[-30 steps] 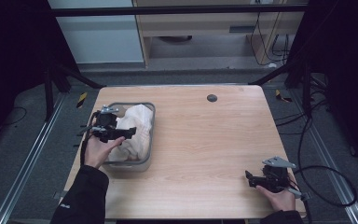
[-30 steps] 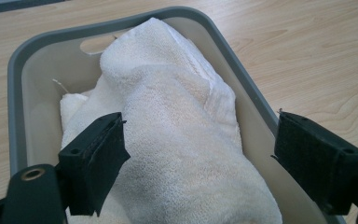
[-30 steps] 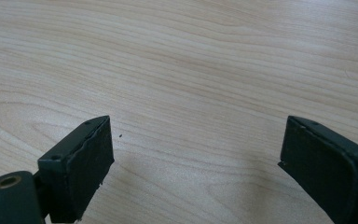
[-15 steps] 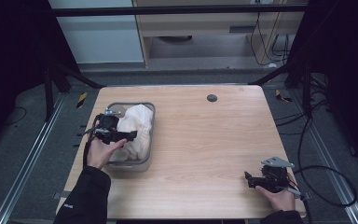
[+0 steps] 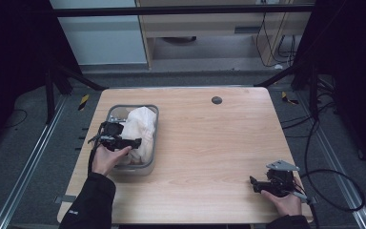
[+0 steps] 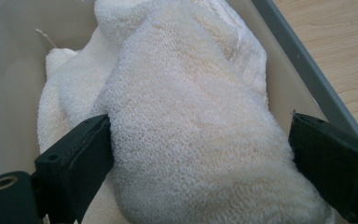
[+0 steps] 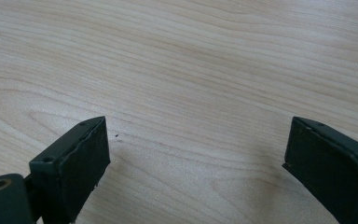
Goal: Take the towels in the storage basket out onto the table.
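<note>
A crumpled white towel (image 5: 140,125) lies in a grey-rimmed rectangular bin (image 5: 155,134) at the table's left. My left gripper (image 5: 134,141) hovers over the bin, open, its jaws spread to either side of a rounded fold of the towel (image 6: 191,116). In the left gripper view the left jaw touches the cloth while the right jaw stands a little apart from it. My right gripper (image 5: 255,183) rests near the table's front right corner, open over bare wood (image 7: 196,107) with nothing between its jaws.
The wooden table (image 5: 219,143) has a small dark round hole (image 5: 216,100) near its far edge. Black cable (image 5: 333,191) loops off the right side. Metal rails (image 5: 33,157) and dark floor flank the table.
My left gripper has slid a little forward and down over the towel in the bin. The right gripper has stayed put.
</note>
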The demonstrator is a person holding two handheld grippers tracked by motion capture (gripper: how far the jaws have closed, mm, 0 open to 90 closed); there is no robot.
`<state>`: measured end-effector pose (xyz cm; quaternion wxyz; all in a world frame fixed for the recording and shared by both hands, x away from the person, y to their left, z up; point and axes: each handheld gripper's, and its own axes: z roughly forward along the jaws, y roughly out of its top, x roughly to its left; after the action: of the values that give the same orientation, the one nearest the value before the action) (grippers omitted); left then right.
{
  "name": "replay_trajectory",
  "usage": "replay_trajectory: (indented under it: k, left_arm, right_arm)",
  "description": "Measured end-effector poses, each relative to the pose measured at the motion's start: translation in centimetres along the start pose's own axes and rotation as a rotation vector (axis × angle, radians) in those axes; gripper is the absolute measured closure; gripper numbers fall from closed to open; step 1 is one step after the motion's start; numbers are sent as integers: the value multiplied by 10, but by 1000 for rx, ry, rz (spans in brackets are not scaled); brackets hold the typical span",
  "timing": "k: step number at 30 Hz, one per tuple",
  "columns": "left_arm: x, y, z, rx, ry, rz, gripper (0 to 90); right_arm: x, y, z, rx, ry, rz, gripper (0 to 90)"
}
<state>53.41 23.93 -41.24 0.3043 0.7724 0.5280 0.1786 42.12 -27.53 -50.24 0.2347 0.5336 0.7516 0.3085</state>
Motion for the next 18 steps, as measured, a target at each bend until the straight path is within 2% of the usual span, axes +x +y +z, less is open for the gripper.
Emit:
replay_trajectory:
  k: [8, 13, 18]
  left_arm:
    - [0, -6, 9, 19, 9, -17, 69]
    - [0, -9, 12, 16, 13, -28, 106]
    - [-1, -11, 14, 26, 21, -43, 253]
  right_arm:
    - [1, 0, 1, 10, 2, 1, 56]
    - [1, 0, 1, 13, 3, -1, 55]
    - [1, 0, 1, 18, 6, -3, 55]
